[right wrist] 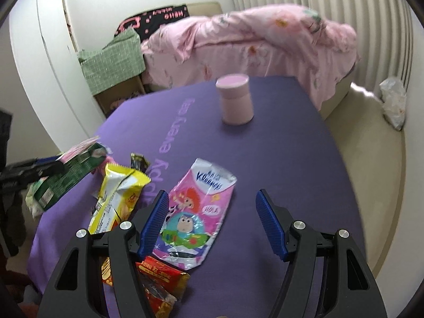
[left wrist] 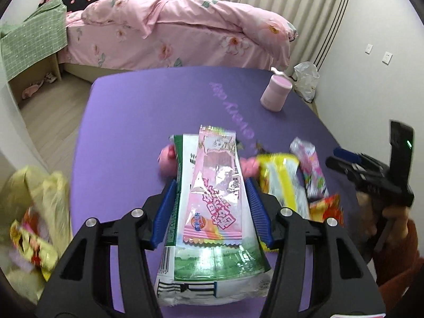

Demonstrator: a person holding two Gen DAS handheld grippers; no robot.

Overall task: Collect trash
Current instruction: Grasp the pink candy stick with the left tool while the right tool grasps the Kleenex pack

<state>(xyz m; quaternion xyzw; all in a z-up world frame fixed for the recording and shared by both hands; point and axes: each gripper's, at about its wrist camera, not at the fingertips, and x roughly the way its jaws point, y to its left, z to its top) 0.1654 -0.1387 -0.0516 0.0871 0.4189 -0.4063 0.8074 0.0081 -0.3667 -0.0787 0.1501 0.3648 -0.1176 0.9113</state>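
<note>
Left gripper [left wrist: 212,209]: its blue pads are pressing on both sides of a green-and-white bag [left wrist: 212,265], holding it lifted off the table, with a pink wrapper [left wrist: 216,185] lying on top of the bag.
Right gripper [right wrist: 212,220]: its jaws are standing wide with nothing between the pads, hovering over the table's near part.
Pink cartoon wrapper [right wrist: 196,212]: lying flat on the purple table [right wrist: 278,145], just beside the right gripper's left finger.
Yellow wrapper [right wrist: 119,196]: lying crumpled to the left of the cartoon wrapper.
Red wrapper [right wrist: 161,283]: lying at the near edge, partly under the right gripper.
Pink cup [right wrist: 235,100]: standing upright at the far side, well apart from the trash.
Yellow sack [left wrist: 39,212]: sitting blurred beside the table's left edge, with wrappers showing inside.
</note>
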